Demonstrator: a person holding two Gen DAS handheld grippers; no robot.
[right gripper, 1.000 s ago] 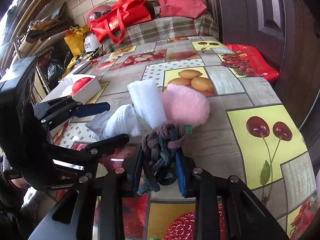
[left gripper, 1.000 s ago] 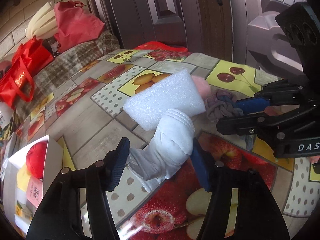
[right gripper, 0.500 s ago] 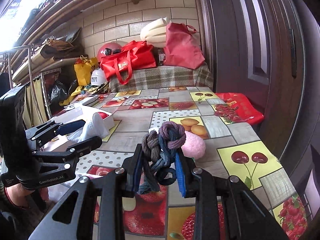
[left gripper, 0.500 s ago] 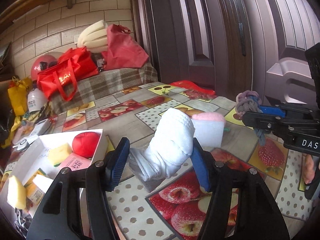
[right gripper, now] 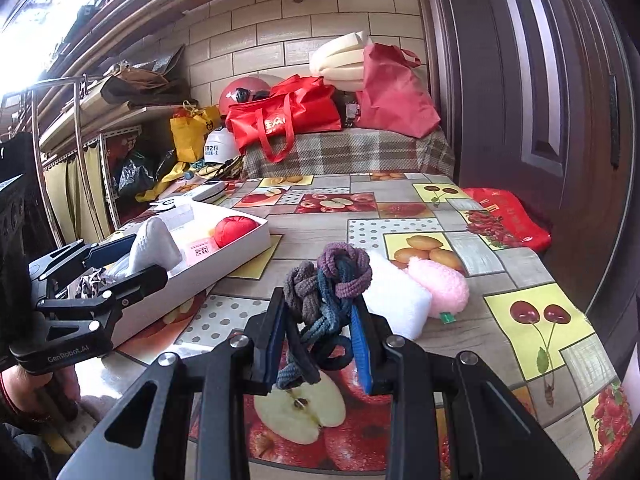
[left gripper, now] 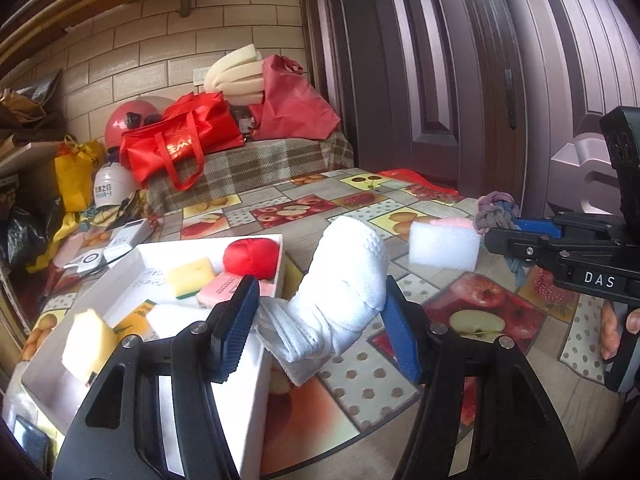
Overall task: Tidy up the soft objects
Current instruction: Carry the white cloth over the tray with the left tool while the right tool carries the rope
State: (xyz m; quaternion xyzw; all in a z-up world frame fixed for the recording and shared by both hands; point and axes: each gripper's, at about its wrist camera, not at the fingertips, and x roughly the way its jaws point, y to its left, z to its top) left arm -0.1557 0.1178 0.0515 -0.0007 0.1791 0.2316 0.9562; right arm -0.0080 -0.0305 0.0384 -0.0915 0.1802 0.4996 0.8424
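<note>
The left gripper [left gripper: 316, 320] is clamped on a white sock [left gripper: 340, 288], held in the air beside the right wall of the white box [left gripper: 256, 392]. The right gripper [right gripper: 320, 340] is clamped on a knotted rope toy [right gripper: 324, 280]; at its 1 o'clock the white foam block [right gripper: 396, 300] and the pink puff [right gripper: 440, 284] lie touching on the table [right gripper: 328, 232].

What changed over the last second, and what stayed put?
Both tongs lifted their loads off the table: the left tongs carried the white sock toward the white box, and the right tongs raised the knotted rope. Both grips are unchanged. The foam block and pink puff stayed on the table.
</note>
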